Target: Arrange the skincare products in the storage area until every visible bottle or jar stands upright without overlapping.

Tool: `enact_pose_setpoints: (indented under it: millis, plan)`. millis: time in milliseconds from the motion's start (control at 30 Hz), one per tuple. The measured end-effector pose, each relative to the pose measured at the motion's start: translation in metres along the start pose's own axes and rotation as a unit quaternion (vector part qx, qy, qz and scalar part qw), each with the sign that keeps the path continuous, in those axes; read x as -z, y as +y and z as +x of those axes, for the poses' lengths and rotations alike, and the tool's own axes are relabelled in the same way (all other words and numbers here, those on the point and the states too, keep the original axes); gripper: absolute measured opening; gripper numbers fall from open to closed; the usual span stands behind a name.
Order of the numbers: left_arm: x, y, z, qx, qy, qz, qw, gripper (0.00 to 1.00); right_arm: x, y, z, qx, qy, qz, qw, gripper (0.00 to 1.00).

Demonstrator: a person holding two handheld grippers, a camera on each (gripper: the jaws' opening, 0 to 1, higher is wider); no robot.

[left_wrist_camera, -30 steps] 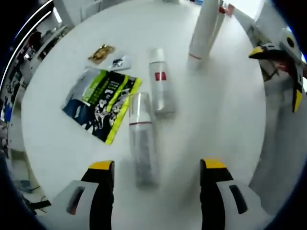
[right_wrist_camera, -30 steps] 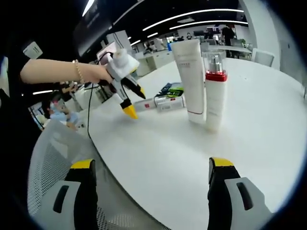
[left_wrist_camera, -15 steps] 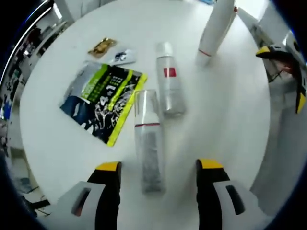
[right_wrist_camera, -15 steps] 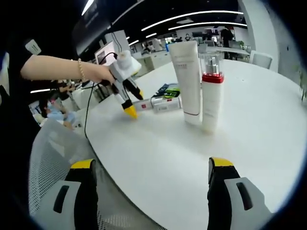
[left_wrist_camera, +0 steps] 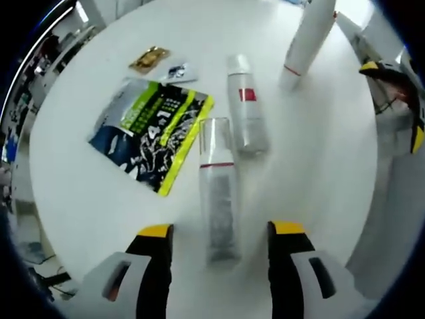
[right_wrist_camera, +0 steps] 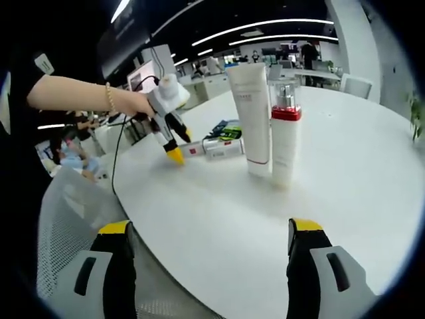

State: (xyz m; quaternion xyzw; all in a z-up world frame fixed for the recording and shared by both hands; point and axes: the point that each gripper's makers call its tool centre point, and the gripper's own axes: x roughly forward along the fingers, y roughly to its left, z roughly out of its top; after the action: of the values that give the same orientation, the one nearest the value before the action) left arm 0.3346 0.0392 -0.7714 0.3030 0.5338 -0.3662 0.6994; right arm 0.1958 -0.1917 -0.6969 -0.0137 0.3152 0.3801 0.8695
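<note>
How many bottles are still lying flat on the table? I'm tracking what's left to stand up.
2. The clear-capped bottle lies between the left gripper's open jaws; the red-labelled bottle lies just beyond it, beside the green packet.

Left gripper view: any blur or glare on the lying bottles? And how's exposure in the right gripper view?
Left gripper view: the near lying bottle is soft with slight motion blur, its label unreadable; the white table looks washed out, shadows faint. Fisheye bends the upright tube outward. Right gripper view: sharper; ceiling light strips glare, the background is dim, and the pump bottle and tube are evenly lit.
</note>
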Motion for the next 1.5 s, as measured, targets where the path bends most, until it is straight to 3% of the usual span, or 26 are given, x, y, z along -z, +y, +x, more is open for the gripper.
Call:
enact_pose_setpoints:
  millis: [133, 400, 600, 1133, 1500]
  plan:
    - [-0.010, -0.002, 0.000, -0.004, -0.005, 0.008, 0.9999, 0.51, 0.001, -0.001, 0.000, 0.003, 0.002, 0.000, 1.0000, 0.95]
    - [-0.016, 0.005, 0.007, 0.008, 0.013, 0.017, 0.9997, 0.46, 0.001, -0.006, -0.002, 0.014, 0.000, 0.006, 0.9999, 0.95]
    - [-0.018, 0.003, 0.008, 0.022, 0.012, 0.017, 0.9995, 0.27, 0.002, -0.008, -0.002, 0.018, 0.000, 0.008, 0.9998, 0.95]
    - [-0.018, 0.002, 0.008, 0.028, 0.010, 0.004, 0.9996, 0.24, 0.001, -0.009, -0.004, 0.023, 0.000, 0.009, 0.9997, 0.95]
    - [-0.026, -0.002, -0.014, 0.034, -0.032, -0.024, 0.9986, 0.25, -0.001, -0.004, -0.002, 0.010, -0.002, 0.006, 0.9999, 0.94]
